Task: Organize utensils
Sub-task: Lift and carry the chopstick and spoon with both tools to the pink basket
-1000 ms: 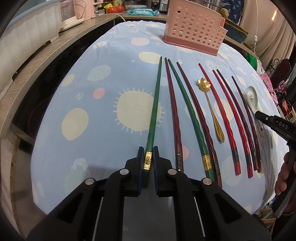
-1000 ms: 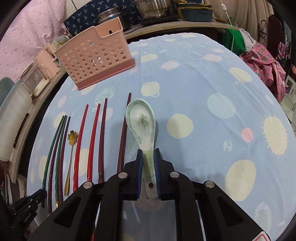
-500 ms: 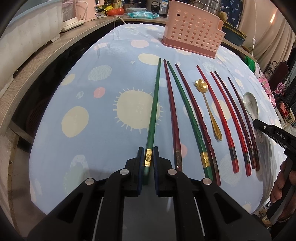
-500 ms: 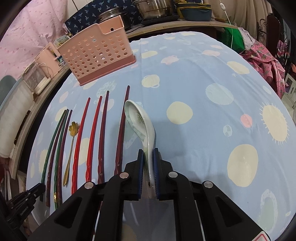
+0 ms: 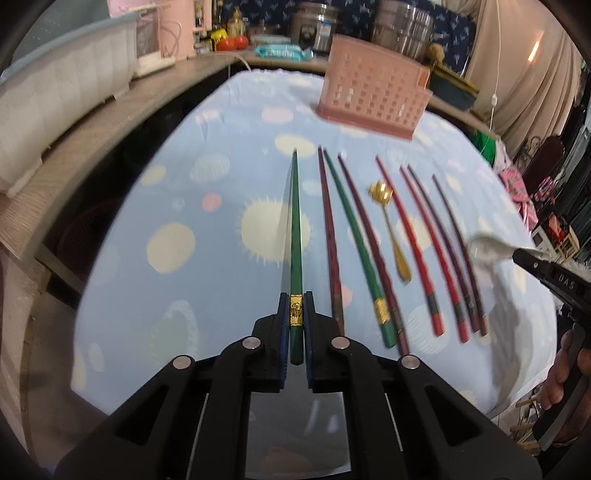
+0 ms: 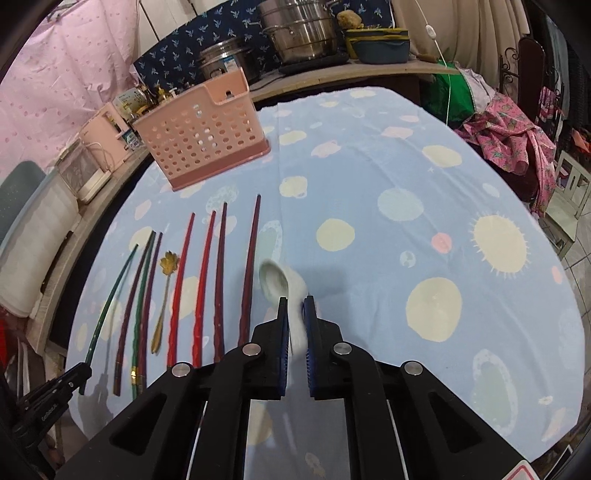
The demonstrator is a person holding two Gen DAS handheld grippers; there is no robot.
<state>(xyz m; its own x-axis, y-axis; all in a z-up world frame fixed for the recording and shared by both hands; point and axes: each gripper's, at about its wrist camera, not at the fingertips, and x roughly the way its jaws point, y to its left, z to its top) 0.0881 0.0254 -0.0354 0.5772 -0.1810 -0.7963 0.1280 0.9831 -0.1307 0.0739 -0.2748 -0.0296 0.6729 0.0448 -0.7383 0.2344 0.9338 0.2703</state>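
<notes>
My left gripper (image 5: 296, 310) is shut on a green chopstick (image 5: 295, 221) near its gold band and holds it raised above the cloth. My right gripper (image 6: 294, 310) is shut on the handle of a white ceramic spoon (image 6: 275, 280), lifted and tilted; it also shows in the left wrist view (image 5: 484, 249). Several red, dark red and green chopsticks (image 5: 406, 236) and a gold spoon (image 5: 391, 229) lie in a row on the blue tablecloth (image 6: 369, 192). A pink perforated utensil basket (image 5: 373, 99) stands upright at the far side of the table.
A wooden counter (image 5: 96, 122) with a white bin and appliances runs along the left. Steel pots (image 6: 299, 33) stand behind the basket. Pink clothing (image 6: 513, 140) lies beyond the table's right edge. The cloth to the right of the spoon holds nothing.
Both grippers have risen. The green chopstick has lifted off the cloth, and the white spoon has tipped up with its bowl off the table. Both views have tilted up toward the basket.
</notes>
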